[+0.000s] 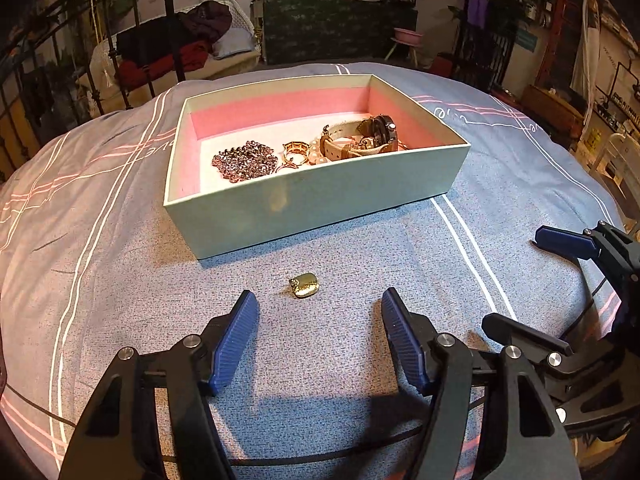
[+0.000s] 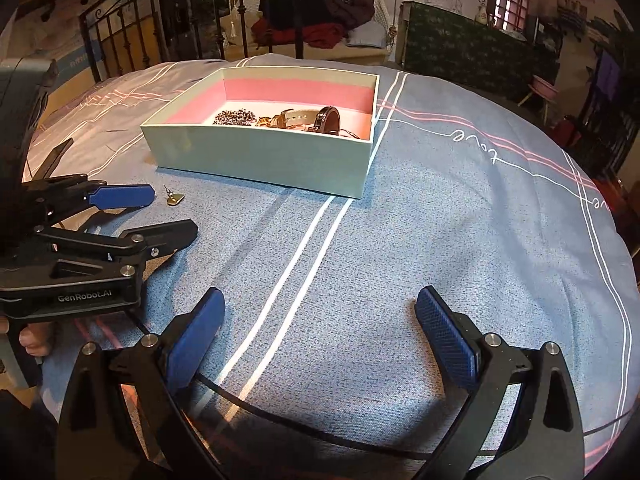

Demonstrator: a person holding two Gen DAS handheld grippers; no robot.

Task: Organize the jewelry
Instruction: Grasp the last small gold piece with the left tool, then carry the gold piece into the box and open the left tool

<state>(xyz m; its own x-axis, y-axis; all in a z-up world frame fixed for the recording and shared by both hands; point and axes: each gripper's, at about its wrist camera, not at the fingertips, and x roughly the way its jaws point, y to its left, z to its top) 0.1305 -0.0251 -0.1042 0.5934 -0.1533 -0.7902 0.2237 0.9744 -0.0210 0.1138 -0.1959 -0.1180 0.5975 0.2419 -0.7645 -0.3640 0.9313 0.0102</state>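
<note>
One loose piece is left outside the box: a small gold earring (image 1: 304,285) w/ a thin post, lying on the blue-grey bedspread (image 1: 340,340) just ahead of the left gripper (image 1: 318,312). Left jaws stand partly open, nothing between the pads; the earring sits slightly beyond the fingertips and about centred on the gap, so the gripper looks lined up to come down over it. Right gripper (image 2: 318,312) is wide open & empty, over bare cloth near the double white stripe (image 2: 296,264), beside the left one; likely it is parked there to stay clear while the left does the pick.

Farther on, close behind the earring, sits the pale green box (image 1: 280,204) w/ pink lining, lid off. Inside, on the white floor, items lie in a rough row: a dark bead chain (image 1: 245,160) at left, a gold ring (image 1: 295,151) mid, pearl beads (image 1: 316,154) next to it, then a tan-strap watch (image 1: 362,136) at right, propped on its side. Sorted pieces are grouped there prob. because the box is the collecting spot, so the earring is judged the remaining item.

Beyond the bed: iron bed rail (image 2: 132,32) & piled clothes (image 2: 316,20), not involved.
</note>
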